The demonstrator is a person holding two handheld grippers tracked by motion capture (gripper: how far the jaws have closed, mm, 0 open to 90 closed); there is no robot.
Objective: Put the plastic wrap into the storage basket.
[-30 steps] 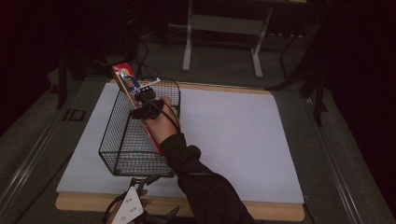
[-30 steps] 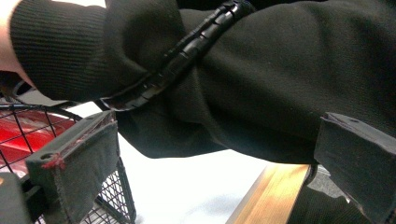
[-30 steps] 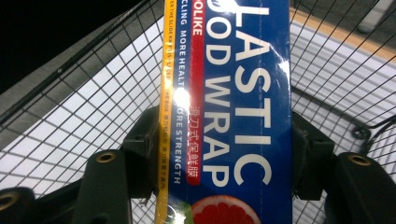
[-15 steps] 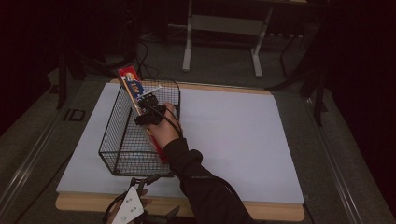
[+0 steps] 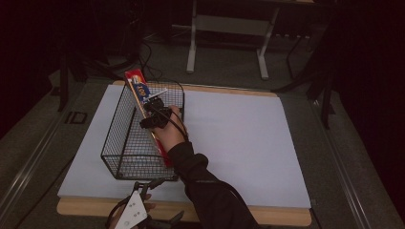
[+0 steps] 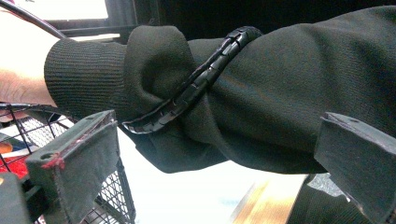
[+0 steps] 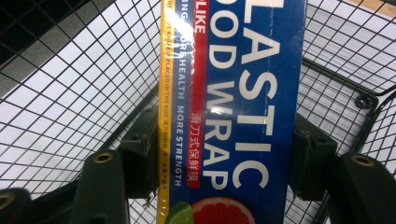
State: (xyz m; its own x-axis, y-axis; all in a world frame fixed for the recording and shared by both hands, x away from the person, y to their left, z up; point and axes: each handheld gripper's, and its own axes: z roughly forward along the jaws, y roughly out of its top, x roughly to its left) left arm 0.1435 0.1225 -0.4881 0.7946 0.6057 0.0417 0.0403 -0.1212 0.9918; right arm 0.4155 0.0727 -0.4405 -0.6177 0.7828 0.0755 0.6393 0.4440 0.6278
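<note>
Leaning in the black wire-mesh basket [image 5: 125,143], the long blue, red and yellow cardboard box of plastic food wrap [image 5: 143,98] lies with its long axis running from the basket's near right corner up to its far left corner, where the upper end pokes out above the rim. Its lower end sits down inside the basket, beside the person's right hand [image 5: 168,133].

Across the box's width the right gripper [image 5: 154,114] sits with one black pad on each long edge; in the right gripper view the box [image 7: 233,112] runs straight up between the jaws, its lettering reading along its length. The jaws have just been easing apart slightly, yet the pads are touching the box on both sides.

At the near edge of the white-covered surface [image 5: 248,138], the left gripper [image 5: 143,210] is held low with its jaws standing wide apart and nothing between them; its own view looks onto the dark sleeve [image 6: 261,93] of the right arm.
</note>
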